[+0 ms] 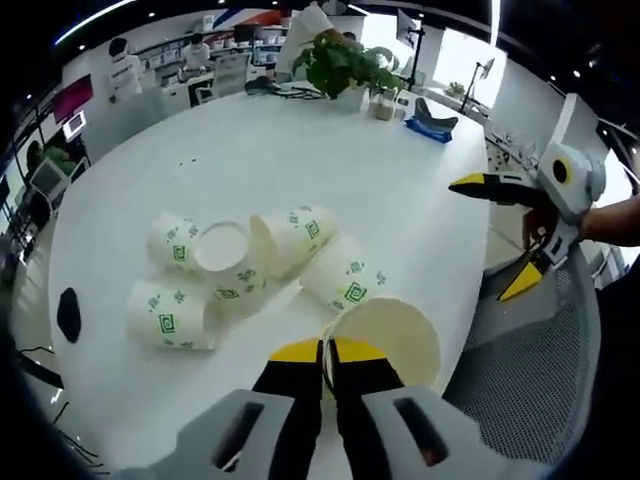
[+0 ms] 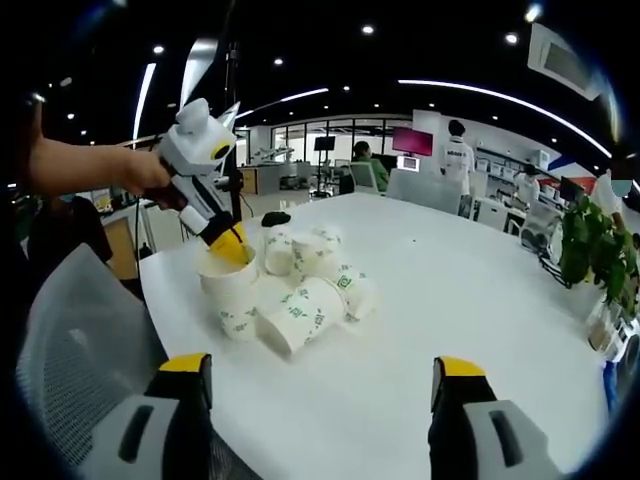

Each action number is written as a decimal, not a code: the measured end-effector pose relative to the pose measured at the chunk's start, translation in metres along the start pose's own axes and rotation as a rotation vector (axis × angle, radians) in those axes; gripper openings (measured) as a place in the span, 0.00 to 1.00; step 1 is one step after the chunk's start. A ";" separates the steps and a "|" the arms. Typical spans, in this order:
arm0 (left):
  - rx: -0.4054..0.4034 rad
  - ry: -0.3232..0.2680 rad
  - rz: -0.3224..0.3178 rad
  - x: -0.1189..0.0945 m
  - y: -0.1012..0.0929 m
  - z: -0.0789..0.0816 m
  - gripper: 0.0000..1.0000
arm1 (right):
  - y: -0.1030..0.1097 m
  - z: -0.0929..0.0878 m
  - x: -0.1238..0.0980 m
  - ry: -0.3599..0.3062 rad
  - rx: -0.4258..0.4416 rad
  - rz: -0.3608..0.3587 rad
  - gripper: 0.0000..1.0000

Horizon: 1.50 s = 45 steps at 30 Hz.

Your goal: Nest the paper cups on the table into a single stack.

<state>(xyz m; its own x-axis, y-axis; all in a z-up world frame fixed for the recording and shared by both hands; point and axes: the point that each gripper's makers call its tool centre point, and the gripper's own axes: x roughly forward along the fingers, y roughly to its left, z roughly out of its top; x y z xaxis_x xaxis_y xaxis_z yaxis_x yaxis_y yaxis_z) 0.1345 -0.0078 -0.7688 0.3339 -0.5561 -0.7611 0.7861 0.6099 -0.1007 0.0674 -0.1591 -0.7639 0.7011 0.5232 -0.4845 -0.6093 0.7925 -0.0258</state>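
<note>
Left yellow-tipped gripper [image 1: 326, 352] clamped on rim of a white paper cup with green marks [image 1: 392, 338], near the white round table [image 1: 300, 160] edge. Other cups [image 1: 240, 265] lying beside it. Right gripper [image 2: 322, 382] spread wide, holding nothing.

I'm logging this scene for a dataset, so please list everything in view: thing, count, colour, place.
held cup: one, white with green print, upright at the table's near edge, rim pinched by the left gripper.
loose cups: about five, white with green print, lying tumbled together in a cluster mid-table.
table: one, white, round-edged.
black patch: one, on the table beside the cups.
plant: one, green, far side of the table.
blue-black object: one, far edge of the table.
mesh chair: one, grey, beside the table.
people: several, in the background office.
left gripper: yellow-tipped jaws shut on the cup's rim.
right gripper: yellow-tipped jaws open, holding nothing.
</note>
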 end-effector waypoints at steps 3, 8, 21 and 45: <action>0.007 -0.010 0.000 -0.001 -0.001 0.002 0.01 | -0.001 -0.001 0.000 0.000 0.001 0.000 0.91; 0.014 -0.019 0.007 -0.002 0.001 0.004 0.04 | -0.001 -0.002 0.001 0.004 0.001 0.003 0.91; 0.030 -0.002 0.016 0.001 0.006 -0.002 0.01 | 0.003 0.001 0.000 0.008 -0.001 0.005 0.90; 0.024 -0.034 0.019 0.001 0.008 -0.002 0.02 | 0.001 -0.004 0.002 0.019 -0.006 0.011 0.89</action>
<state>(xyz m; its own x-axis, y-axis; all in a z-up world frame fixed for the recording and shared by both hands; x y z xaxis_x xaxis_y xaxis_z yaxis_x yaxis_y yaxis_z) 0.1402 -0.0024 -0.7711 0.3656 -0.5636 -0.7407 0.7914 0.6071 -0.0712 0.0664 -0.1585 -0.7685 0.6871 0.5256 -0.5017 -0.6189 0.7850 -0.0253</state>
